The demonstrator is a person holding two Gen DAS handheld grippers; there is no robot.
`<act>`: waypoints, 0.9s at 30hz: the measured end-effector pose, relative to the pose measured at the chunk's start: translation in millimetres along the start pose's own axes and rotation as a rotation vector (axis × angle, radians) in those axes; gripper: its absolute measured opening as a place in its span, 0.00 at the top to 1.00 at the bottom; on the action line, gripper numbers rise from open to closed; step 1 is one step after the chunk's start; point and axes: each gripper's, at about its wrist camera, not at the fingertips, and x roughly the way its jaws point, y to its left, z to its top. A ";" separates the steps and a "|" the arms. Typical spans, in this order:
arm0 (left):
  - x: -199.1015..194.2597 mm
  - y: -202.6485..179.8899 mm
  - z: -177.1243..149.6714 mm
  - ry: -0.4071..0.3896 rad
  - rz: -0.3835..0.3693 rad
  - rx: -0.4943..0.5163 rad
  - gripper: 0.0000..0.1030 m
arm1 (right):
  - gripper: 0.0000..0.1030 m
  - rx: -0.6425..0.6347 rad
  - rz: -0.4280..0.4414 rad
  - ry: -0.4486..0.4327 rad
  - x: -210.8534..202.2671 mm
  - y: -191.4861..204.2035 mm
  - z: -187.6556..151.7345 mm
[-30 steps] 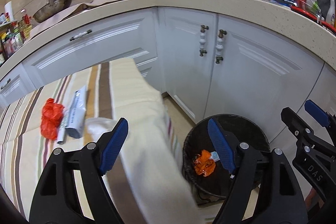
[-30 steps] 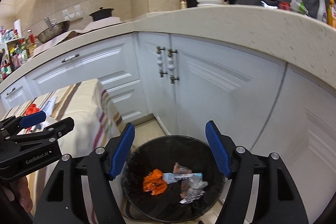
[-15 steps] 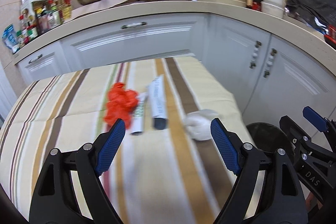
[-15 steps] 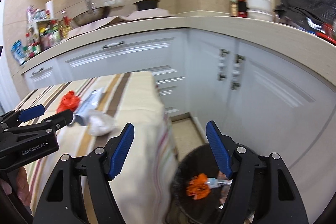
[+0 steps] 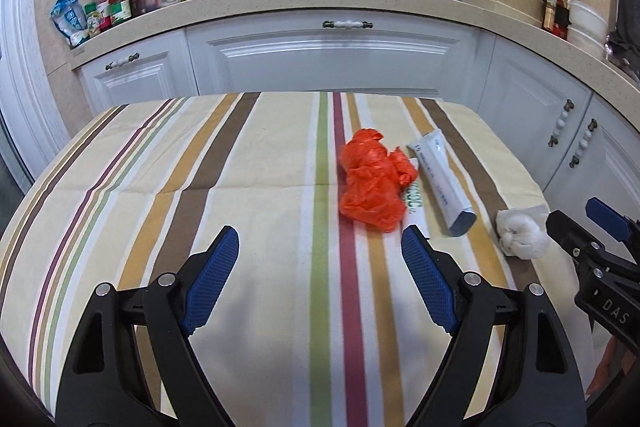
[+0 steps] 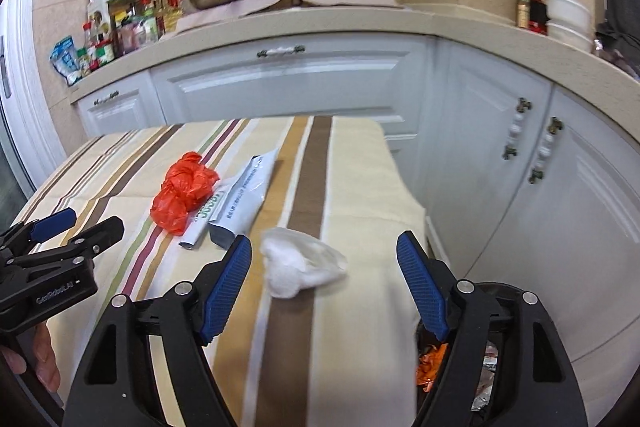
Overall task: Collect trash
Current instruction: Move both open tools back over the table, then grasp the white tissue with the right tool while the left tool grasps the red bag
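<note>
While both jaws stand spread and empty, right gripper (image 6: 324, 279) having just widened, left gripper (image 5: 320, 279): white tissue wad (image 6: 298, 267) nearest on striped tablecloth (image 6: 352, 187), soft, light, pinch mid-bulk; beyond, grey tube (image 6: 244, 199), slippery; orange bag (image 6: 184, 191), crinkly.

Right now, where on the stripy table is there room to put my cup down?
The whole left side of the table, left of the orange bag, is bare. So is the near strip in front of the left claw. The right side is crowded: bag, tubes and white wad lie close together.
</note>
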 end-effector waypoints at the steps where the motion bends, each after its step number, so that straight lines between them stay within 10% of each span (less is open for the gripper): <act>1: 0.8 1.9 -0.3 0.002 0.001 -0.002 0.21 | 0.29 -0.002 0.002 0.016 5.0 1.7 0.9; 6: 7.2 10.5 -0.4 0.018 -0.001 -0.014 0.21 | 0.30 -0.023 0.002 0.113 27.9 6.9 0.5; 13: 11.1 5.0 2.5 0.025 -0.031 -0.014 0.21 | 0.67 -0.036 0.056 0.176 37.8 9.0 -3.1; 27: 23.8 -24.8 13.6 0.035 -0.066 0.008 0.21 | 0.71 -0.021 0.043 0.090 15.9 -13.9 -2.0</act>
